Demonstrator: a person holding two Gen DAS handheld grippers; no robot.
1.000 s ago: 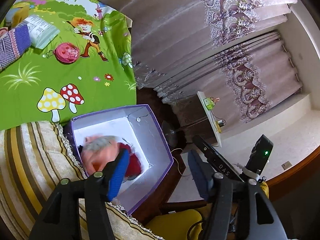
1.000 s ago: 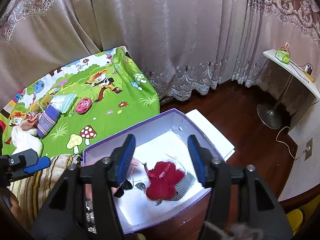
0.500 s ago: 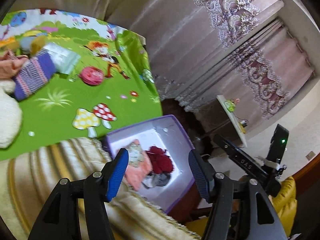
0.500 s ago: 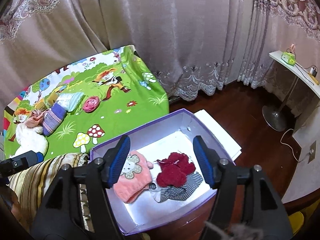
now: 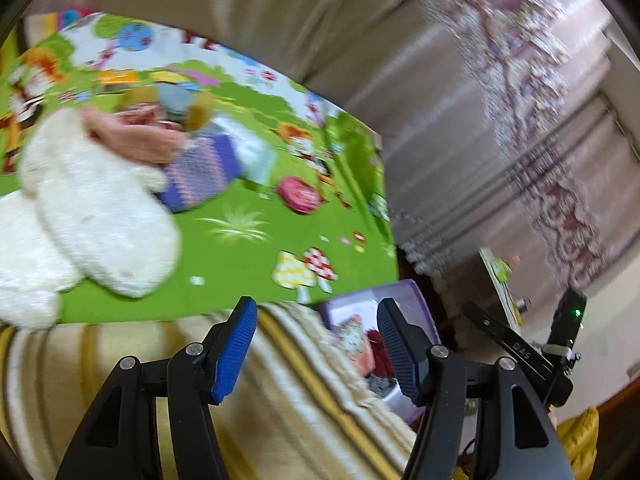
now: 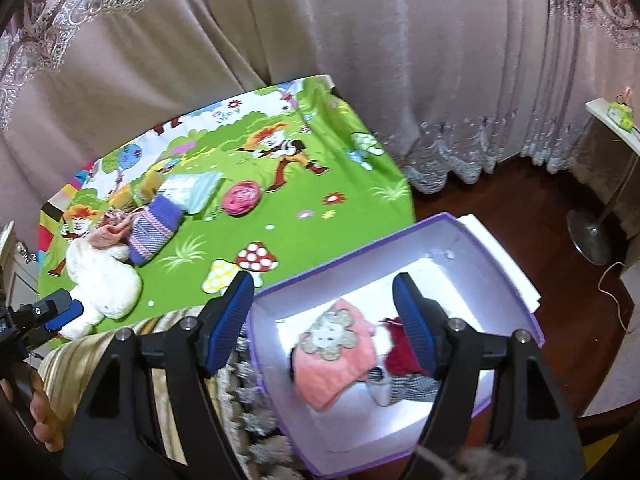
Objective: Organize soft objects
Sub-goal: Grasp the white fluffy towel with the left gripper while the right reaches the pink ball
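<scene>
A purple box (image 6: 496, 258) with a white inside holds a pink knit piece with a cat patch (image 6: 340, 350), a red knit item (image 6: 400, 354) and a checked cloth (image 6: 416, 386). On the green cartoon mat (image 6: 320, 216) lie a white fluffy toy (image 5: 92, 208), a purple striped knit (image 5: 200, 172), a pink cloth (image 5: 136, 140) and a pink round item (image 5: 300, 198). My left gripper (image 5: 316, 346) is open and empty above a striped cushion (image 5: 280, 400). My right gripper (image 6: 324, 320) is open and empty above the box. The left gripper also shows at the far left of the right wrist view (image 6: 52, 314).
Curtains (image 6: 360, 60) hang behind the mat. A dark wooden floor (image 6: 520, 200) lies to the right, with a lamp stand (image 6: 592, 236) and a white shelf (image 6: 616, 128). A light blue packet (image 6: 192, 192) lies on the mat.
My left gripper has let go of the pink knit piece into the box, pulled back and swung left toward the mat. The right gripper has barely moved.
</scene>
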